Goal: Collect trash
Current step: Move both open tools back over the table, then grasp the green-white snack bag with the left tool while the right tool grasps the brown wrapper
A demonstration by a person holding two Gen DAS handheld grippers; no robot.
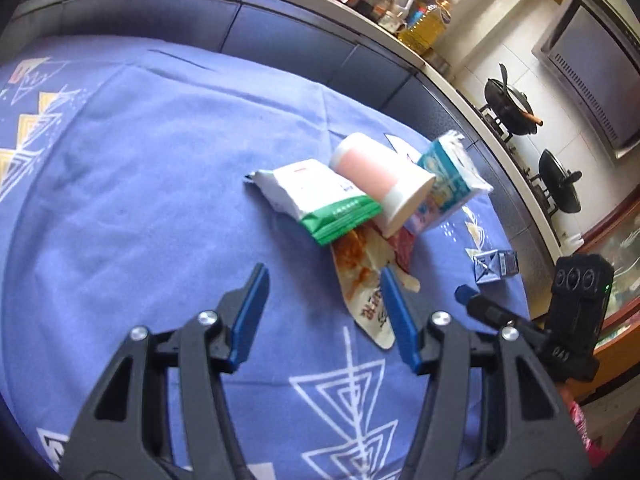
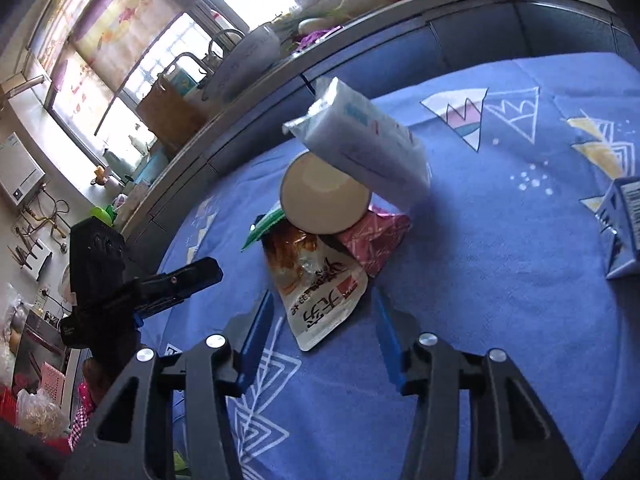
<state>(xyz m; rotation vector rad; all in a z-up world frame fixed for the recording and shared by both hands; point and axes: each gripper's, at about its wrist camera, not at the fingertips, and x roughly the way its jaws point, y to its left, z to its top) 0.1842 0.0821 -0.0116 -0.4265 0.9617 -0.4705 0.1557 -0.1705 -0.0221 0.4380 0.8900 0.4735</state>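
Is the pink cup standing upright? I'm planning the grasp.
No. The pink cup lies on its side atop the wrappers, its open mouth facing the right gripper.

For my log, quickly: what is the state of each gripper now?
Left gripper: open, holding nothing.
Right gripper: open, holding nothing.

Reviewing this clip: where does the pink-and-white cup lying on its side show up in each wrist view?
Left wrist: the cup lies right of centre, its side facing the camera, resting over the green-and-white packet.
Right wrist: the cup sits at centre, round end toward the camera.
Shared landmark: the orange sauce pouch in front of the cup.
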